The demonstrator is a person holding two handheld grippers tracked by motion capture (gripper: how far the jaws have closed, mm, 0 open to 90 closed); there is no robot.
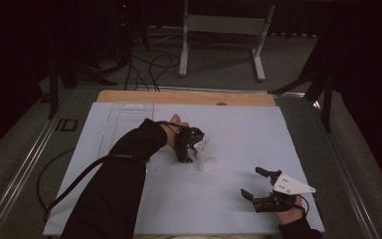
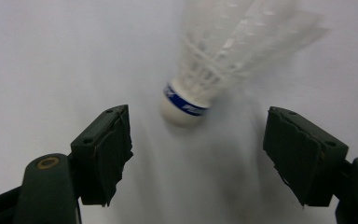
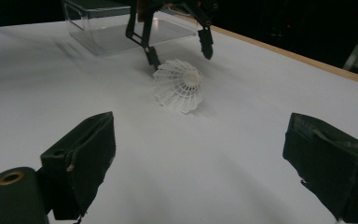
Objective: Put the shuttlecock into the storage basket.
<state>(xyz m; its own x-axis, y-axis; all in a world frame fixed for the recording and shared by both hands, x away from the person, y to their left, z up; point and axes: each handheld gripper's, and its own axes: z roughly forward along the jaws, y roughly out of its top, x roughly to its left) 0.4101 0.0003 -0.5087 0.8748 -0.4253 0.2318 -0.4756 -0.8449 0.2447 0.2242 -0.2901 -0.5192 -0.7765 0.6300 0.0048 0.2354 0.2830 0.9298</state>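
Reaching in from the left of the high view, the left gripper (image 1: pixel 193 149) hangs just over the shuttlecock (image 1: pixel 205 162), which lies on its side on the white surface (image 1: pixel 238 134) near the middle. In the left gripper view the jaws stand partly open, one on either side of the shuttlecock (image 2: pixel 200 88), and touch nothing; its cork points back toward the gripper and its skirt fans away, so the long axis runs roughly along the reach, between the jaws. A grasp looks likely to turn on bringing the pads in across the cork or the neck just behind it. A clear box (image 3: pixel 121 25) sits behind it in the right gripper view. Farther right, the right gripper (image 1: pixel 258 186) rests well apart near the surface's front edge, wide open and holding nothing, so the left is far nearer.
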